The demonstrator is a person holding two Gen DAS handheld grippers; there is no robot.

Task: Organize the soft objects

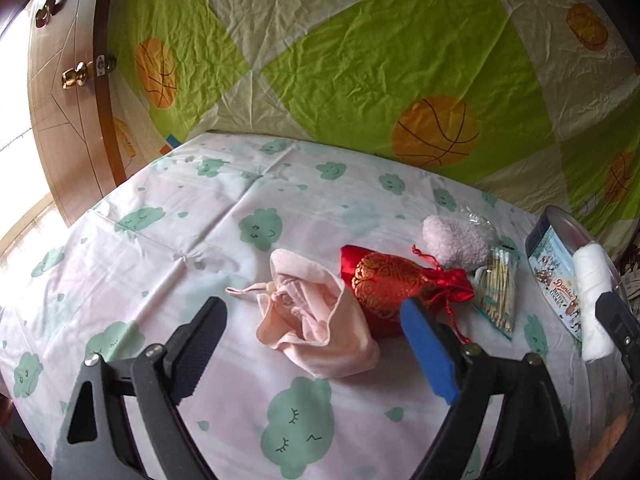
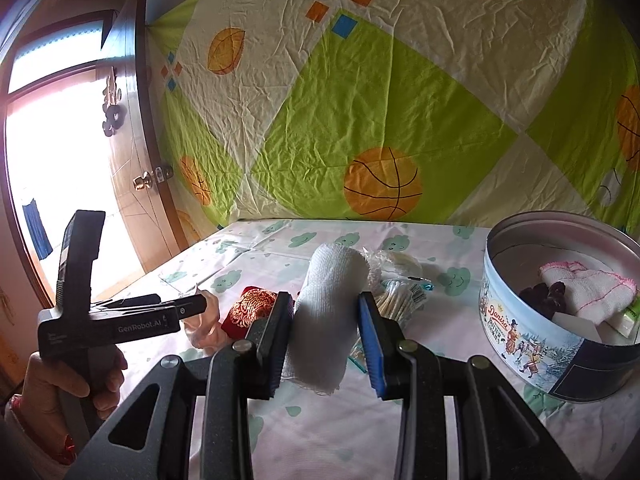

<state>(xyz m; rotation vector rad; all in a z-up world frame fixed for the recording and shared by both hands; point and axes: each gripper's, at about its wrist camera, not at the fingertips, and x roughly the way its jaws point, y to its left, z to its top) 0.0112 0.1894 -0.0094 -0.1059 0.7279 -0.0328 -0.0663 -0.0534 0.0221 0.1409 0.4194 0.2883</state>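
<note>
Left gripper [image 1: 316, 332] spread wide, hovering over the crumpled pale pink drawstring pouch [image 1: 316, 320]; at its three o'clock, touching, the red-and-gold brocade pouch [image 1: 384, 284]. Right gripper [image 2: 324, 340] pinches the white gauze roll [image 2: 328, 312], nine o'clock of the round blue-and-white cookie tin [image 2: 532, 344].

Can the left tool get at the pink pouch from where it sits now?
Probably yes. The left tool stands open with nothing between its fingers, and the pink pouch lies just ahead on the sheet. The red pouch touches its far side, not the approach.
</note>
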